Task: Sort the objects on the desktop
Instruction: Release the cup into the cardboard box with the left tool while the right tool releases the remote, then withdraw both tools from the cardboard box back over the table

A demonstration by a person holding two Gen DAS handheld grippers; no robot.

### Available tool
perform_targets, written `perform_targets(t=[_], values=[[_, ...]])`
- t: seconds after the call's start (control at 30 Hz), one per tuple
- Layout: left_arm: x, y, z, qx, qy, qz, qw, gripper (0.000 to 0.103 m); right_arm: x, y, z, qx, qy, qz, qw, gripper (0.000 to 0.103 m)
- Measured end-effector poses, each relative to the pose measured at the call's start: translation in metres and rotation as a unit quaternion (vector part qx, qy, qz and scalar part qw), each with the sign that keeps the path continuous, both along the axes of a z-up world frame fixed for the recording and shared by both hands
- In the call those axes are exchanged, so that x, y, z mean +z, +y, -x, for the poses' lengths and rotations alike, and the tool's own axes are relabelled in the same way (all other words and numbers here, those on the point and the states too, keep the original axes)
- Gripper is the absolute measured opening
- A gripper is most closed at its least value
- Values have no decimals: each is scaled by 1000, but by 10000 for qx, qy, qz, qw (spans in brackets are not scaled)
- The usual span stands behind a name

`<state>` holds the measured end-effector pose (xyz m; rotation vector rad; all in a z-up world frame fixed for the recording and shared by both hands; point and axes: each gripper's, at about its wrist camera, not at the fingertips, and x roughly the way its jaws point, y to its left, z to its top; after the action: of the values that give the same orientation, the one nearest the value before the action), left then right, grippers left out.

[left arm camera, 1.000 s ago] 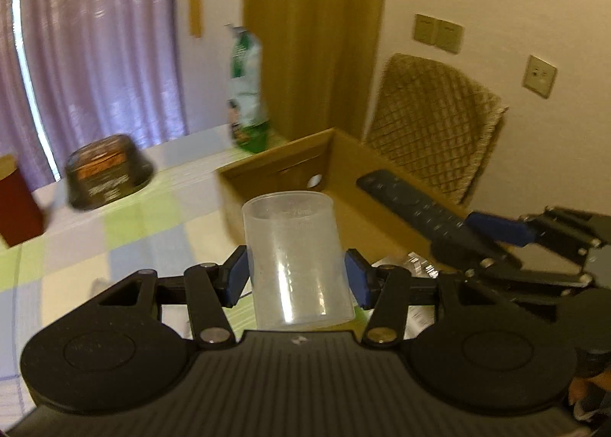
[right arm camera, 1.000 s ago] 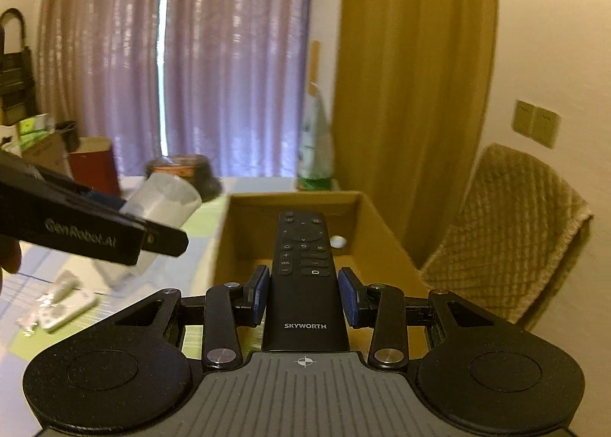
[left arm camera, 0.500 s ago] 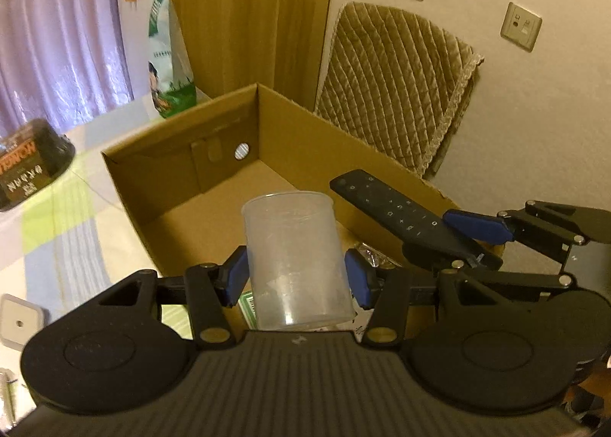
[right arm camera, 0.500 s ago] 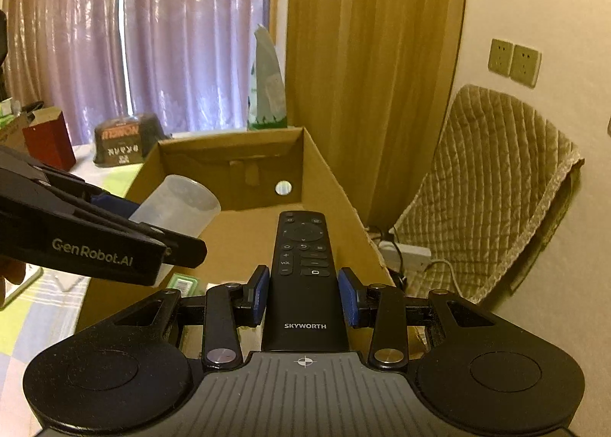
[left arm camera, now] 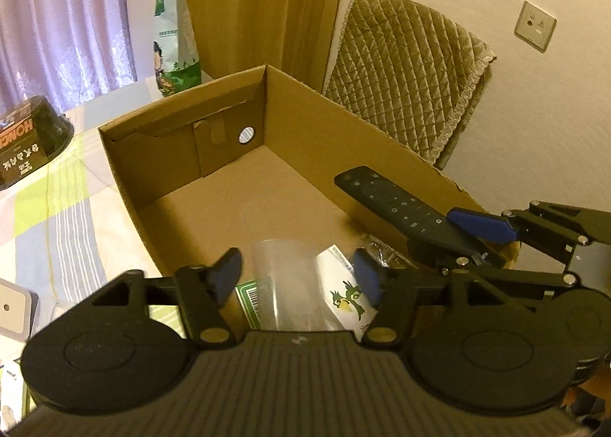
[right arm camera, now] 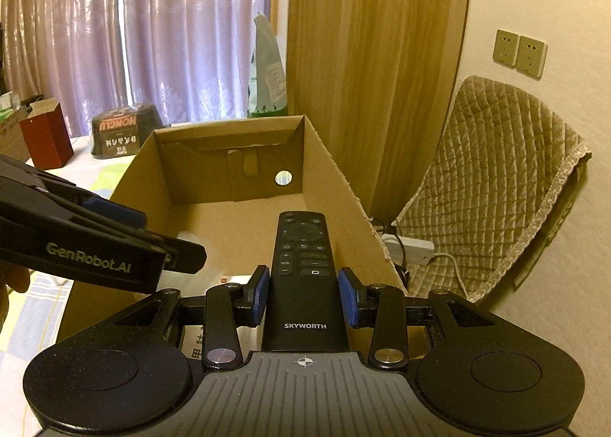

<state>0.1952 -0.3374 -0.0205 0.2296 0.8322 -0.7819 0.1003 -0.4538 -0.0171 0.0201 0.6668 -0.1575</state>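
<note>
A: Left tongs (left arm camera: 298,271), state?

B: Spread wide, blue pads clear of the clear plastic cup (left arm camera: 286,284) on both sides. The cup sits between them but untouched, blurred, apparently dropping into the cardboard box (left arm camera: 305,120). Whether it has landed I cannot tell.

A: Right tongs (right arm camera: 304,295)?

B: Pads flank the black remote (right arm camera: 303,273). A thin gap shows at each pad, so clamped or just let go, cannot tell. The remote points forward over the box's right side, slightly nose-up, above the floor.

A: Why both there?

B: My read: the box is the sort target. Both tools are over its near end so things fall inside rather than on the bench (left arm camera: 57,208).

A: Looks of the items?

B: Cup is translucent, frosted, straight-walled, mouth up. Remote is slim, matte black, with a ring pad up top and SKYWORTH at the near end. Already in the box: a white card with green birds (left arm camera: 343,292), a green barcoded pack (left arm camera: 248,299), and something crinkly and clear.

A: Outside the box?

B: A black instant-noodle bowl (right arm camera: 120,131) and a red carton (right arm camera: 46,137) on the checked cloth, and a green snack bag (left arm camera: 175,28) behind the box.
</note>
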Motion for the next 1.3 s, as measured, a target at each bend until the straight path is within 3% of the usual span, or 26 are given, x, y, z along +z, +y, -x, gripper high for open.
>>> perform_targets(t=[0.13,0.17,0.93,1.3], values=[[4,4,0,7,-60,3,10000,63,1,2,-2,37,10,20,10000,37],[5,6,0,28,-70,8,10000,63,2,3,-3,57,14,39,10000,1],[23,38,8,234,-151,119,9995,63,13,15,2,117,-2,-15,9999,0],[28,95,26,683,-151,144,9974,75,27,35,11,170,-101,-63,9998,0]])
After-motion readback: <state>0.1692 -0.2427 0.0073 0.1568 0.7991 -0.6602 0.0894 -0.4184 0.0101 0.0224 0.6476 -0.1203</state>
